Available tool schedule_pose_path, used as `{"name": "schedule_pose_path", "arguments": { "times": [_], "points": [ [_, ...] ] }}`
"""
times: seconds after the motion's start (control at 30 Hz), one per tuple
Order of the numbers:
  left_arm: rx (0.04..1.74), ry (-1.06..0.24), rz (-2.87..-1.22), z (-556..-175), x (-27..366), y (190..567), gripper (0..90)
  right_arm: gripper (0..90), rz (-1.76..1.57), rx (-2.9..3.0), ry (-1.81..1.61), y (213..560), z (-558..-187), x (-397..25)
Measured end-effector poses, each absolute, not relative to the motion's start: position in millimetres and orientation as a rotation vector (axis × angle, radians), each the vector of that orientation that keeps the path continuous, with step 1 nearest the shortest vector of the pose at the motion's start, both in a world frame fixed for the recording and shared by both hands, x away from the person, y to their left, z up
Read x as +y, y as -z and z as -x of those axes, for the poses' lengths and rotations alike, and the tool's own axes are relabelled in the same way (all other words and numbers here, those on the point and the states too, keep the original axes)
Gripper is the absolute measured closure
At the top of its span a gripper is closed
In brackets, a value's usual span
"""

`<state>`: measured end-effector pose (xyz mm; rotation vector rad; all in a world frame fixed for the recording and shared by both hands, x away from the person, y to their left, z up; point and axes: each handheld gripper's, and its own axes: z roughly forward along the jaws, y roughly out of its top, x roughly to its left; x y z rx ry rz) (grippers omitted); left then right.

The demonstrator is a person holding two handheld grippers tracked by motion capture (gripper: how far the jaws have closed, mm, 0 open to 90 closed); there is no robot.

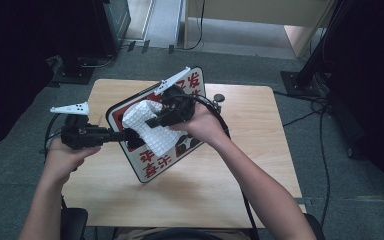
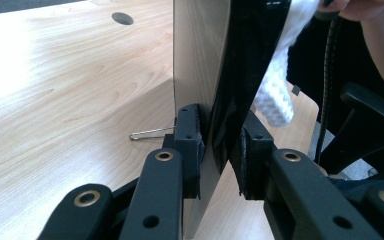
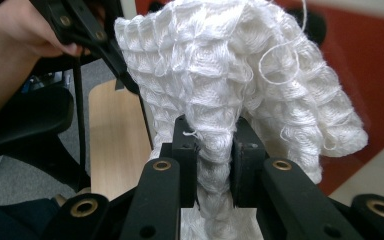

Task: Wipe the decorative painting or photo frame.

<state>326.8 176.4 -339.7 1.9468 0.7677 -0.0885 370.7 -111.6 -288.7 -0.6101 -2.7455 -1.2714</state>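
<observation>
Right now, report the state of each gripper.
Left gripper: shut on the edge of the red, white and black sign board.
Right gripper: shut on the white waffle-weave cloth.

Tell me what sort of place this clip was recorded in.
Probably an indoor recording setup in an office or lab. A small wooden table stands on grey carpet, cables trail over the floor, and a black stand base sits beside the table.
</observation>
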Motion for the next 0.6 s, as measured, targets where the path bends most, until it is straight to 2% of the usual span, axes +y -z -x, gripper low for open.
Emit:
{"name": "schedule_pose_path", "arguments": {
  "times": [0.33, 0.6],
  "points": [
    [0.76, 0.091, -1.945, -327, 177, 340, 75.8, 76.8, 0.62, -2.743, 1.322, 265, -376, -98],
    [0.757, 0.086, -1.95, -326, 178, 340, 76.3, 76.7, 0.631, -2.739, 1.323, 270, -378, -93]
  ]
}}
